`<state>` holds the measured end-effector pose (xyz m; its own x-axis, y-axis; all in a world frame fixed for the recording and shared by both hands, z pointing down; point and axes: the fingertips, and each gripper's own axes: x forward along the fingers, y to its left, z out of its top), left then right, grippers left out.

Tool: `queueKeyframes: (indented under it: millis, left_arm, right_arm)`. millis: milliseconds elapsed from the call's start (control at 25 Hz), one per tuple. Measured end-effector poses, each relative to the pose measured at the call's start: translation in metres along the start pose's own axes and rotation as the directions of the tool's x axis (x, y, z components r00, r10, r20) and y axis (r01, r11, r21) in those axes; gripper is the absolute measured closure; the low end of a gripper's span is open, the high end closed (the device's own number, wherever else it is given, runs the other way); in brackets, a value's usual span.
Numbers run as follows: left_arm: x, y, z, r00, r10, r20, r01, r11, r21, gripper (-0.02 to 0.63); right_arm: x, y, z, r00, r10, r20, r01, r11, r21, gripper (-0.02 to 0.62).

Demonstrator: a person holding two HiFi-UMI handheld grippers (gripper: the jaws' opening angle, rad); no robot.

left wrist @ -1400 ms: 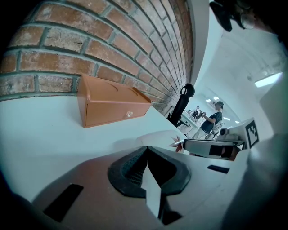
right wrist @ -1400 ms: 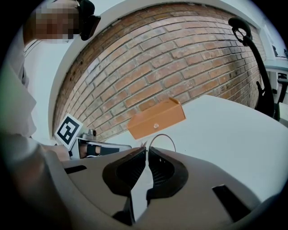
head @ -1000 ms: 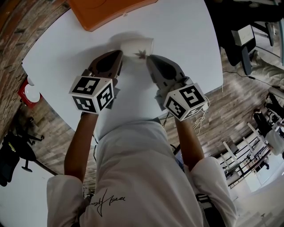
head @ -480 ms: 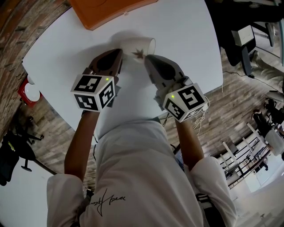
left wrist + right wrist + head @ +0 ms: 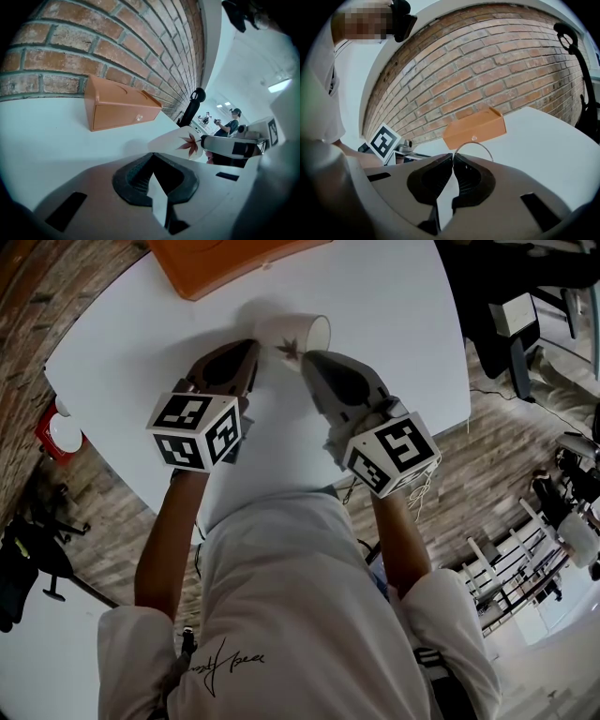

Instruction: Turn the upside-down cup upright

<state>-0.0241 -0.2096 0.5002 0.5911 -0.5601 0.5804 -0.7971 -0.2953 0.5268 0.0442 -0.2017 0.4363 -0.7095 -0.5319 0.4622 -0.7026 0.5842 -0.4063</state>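
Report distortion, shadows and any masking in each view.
Head view: fisheye bows the table edges; the cup casts a soft shadow. Left gripper view: brick wall curves, corners dark. Right gripper view: wall bowed, mosaic patch top left.

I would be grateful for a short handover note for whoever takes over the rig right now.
Right gripper: jaws shut on the rim of the cup.
Left gripper: jaws shut, empty, close beside the cup.
Cup: tipped roughly onto its side, mouth towards the right; unclear whether it touches the white table.
Done: rim gripped, cup partly turned.
Left: finish turning it mouth up, set it down, release.
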Motion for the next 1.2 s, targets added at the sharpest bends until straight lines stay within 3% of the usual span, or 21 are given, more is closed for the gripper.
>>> queueKeyframes:
  millis: [1200]
  left_arm:
    - [-0.004, 0.015, -0.009, 0.999, 0.035, -0.019, -0.036, 0.999, -0.035, 0.597]
  right_arm:
    - [0.024, 0.031, 0.007, 0.995, 0.092, -0.024, -0.093, 0.995, -0.043, 0.574]
